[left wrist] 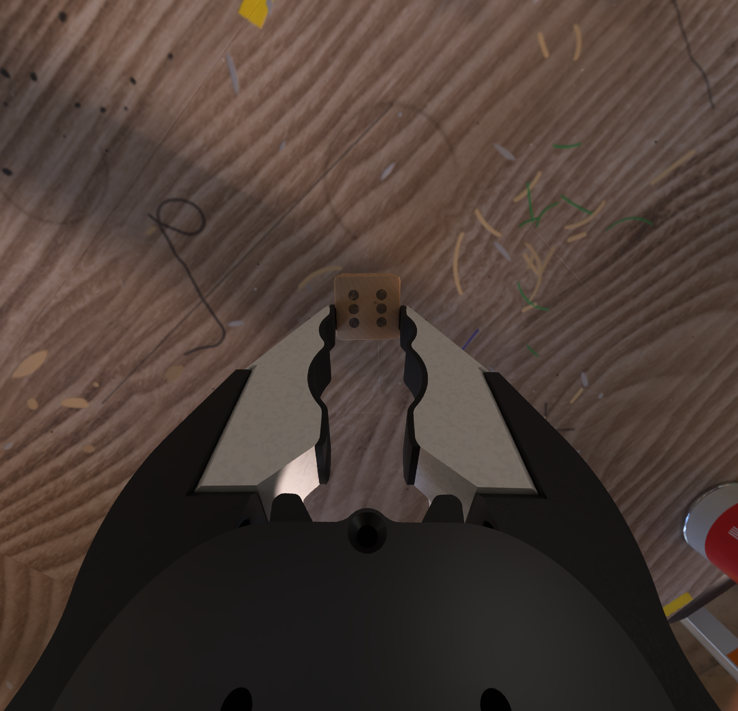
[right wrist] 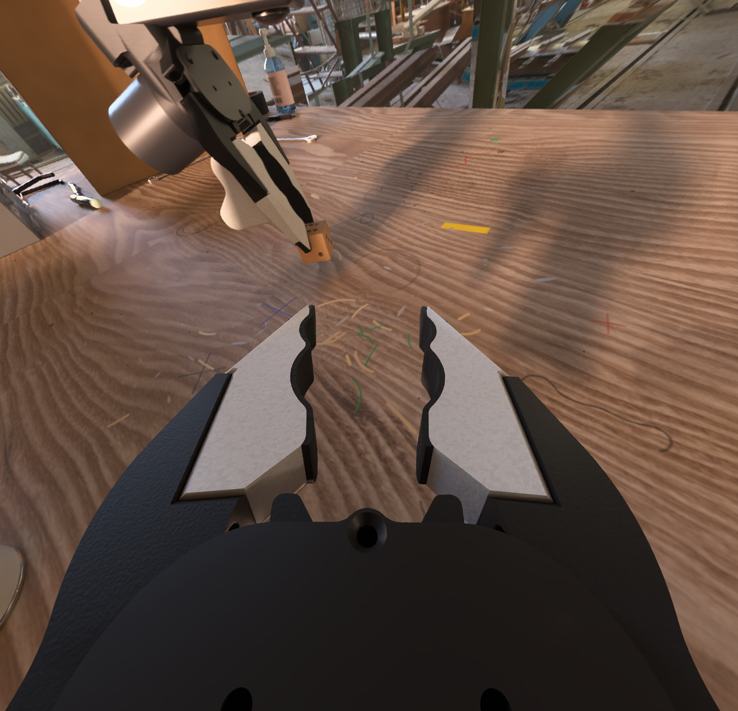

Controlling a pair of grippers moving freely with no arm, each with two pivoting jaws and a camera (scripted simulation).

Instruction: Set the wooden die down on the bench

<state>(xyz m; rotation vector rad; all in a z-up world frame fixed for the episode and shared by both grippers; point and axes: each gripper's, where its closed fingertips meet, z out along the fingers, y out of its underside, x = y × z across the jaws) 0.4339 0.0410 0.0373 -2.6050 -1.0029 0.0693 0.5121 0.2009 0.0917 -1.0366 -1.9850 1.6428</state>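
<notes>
The wooden die (left wrist: 367, 288) is a small light-brown cube with dark pips, its six-pip face towards the left wrist camera. My left gripper (left wrist: 367, 312) is shut on it, the black fingertip pads pressing its left and right sides. In the right wrist view the left gripper (right wrist: 305, 244) slants down from the upper left and holds the die (right wrist: 321, 244) at or just above the wooden bench (right wrist: 559, 292); I cannot tell if it touches. My right gripper (right wrist: 367, 312) is open and empty, low over the bench, nearer than the die.
Yellow tape (right wrist: 465, 227) lies on the bench right of the die. Coloured wire clippings (right wrist: 359, 348) lie scattered between my right fingers. A red can (left wrist: 715, 532), an orange box (right wrist: 52, 72), a white object (right wrist: 243, 212) and a blue bottle (right wrist: 277, 78) stand around the bench.
</notes>
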